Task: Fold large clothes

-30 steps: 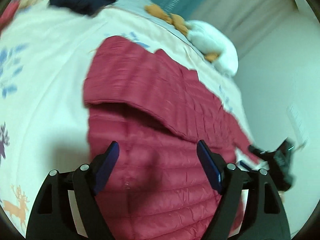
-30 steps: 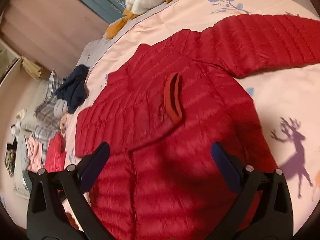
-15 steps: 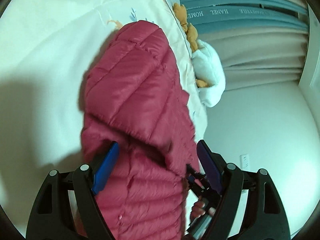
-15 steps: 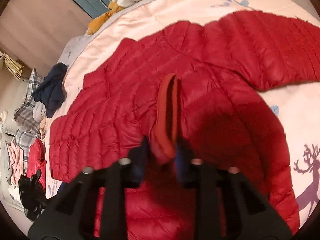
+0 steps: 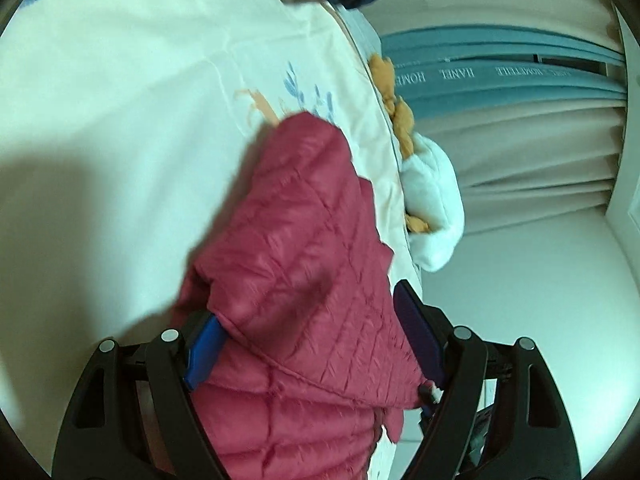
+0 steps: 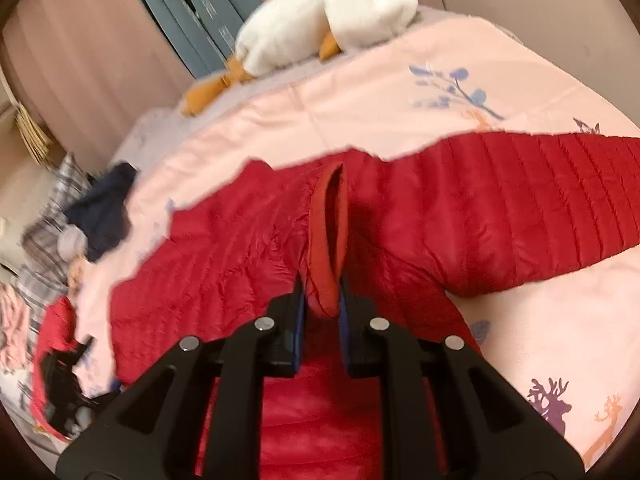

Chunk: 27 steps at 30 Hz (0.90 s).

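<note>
Red quilted fabric now sits pinched in my right gripper (image 6: 320, 304): its jaws, wide apart a second ago, are closing on the collar (image 6: 326, 240) of the red jacket (image 6: 460, 216), which runs straight ahead of them. My left gripper (image 5: 316, 344) has dropped low, jaws still spread wide, with a folded-over sleeve (image 5: 304, 248) bulging between them but not visibly clamped. Beyond the jaws, most of the jacket lies spread on the bed (image 6: 360, 108). With the collar secured, I judge the next fold can start. Farthest off rests a plush goose (image 6: 332, 12).
</note>
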Each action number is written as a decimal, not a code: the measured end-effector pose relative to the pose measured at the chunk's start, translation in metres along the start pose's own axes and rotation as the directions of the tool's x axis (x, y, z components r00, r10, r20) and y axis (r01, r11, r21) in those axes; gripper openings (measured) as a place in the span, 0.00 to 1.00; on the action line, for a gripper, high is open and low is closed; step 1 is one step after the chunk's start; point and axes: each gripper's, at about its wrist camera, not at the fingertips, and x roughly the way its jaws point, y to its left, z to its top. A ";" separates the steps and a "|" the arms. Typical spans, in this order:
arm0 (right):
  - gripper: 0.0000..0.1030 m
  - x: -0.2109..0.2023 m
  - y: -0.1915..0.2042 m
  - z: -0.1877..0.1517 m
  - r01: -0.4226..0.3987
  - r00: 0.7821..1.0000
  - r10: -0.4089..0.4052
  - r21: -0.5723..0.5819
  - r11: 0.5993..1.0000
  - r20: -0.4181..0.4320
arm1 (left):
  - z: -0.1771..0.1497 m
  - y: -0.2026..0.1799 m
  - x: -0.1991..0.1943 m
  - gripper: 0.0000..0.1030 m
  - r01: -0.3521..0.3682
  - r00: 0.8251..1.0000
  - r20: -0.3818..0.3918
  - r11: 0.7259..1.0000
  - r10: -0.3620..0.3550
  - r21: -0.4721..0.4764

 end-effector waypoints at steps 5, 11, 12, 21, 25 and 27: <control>0.14 0.022 -0.007 -0.011 0.005 0.999 -0.004 0.026 1.000 -0.049 | 0.003 0.000 -0.002 0.75 -0.042 0.999 0.027 0.999 0.042 0.021; 0.14 0.020 -0.010 -0.018 -0.004 0.998 0.004 -0.001 1.000 -0.062 | 0.005 0.003 -0.004 0.72 -0.067 0.998 0.022 0.997 0.067 0.031; 0.15 0.021 -0.011 -0.018 0.003 0.998 -0.003 -0.006 1.000 -0.063 | 0.005 0.004 -0.003 0.72 -0.070 0.997 0.023 0.997 0.069 0.030; 0.16 0.042 -0.013 -0.021 0.043 0.994 -0.045 -0.025 0.999 -0.098 | 0.001 -0.002 0.006 0.71 -0.134 0.991 0.008 0.987 0.134 0.086; 0.16 0.045 -0.015 -0.024 0.051 0.993 -0.054 -0.037 0.998 -0.108 | -0.001 -0.007 0.011 0.71 -0.177 0.984 0.008 0.974 0.178 0.141; 0.16 0.047 -0.014 -0.024 0.066 0.991 -0.072 -0.059 0.996 -0.109 | -0.004 -0.012 0.014 0.71 -0.218 0.976 0.014 0.957 0.219 0.190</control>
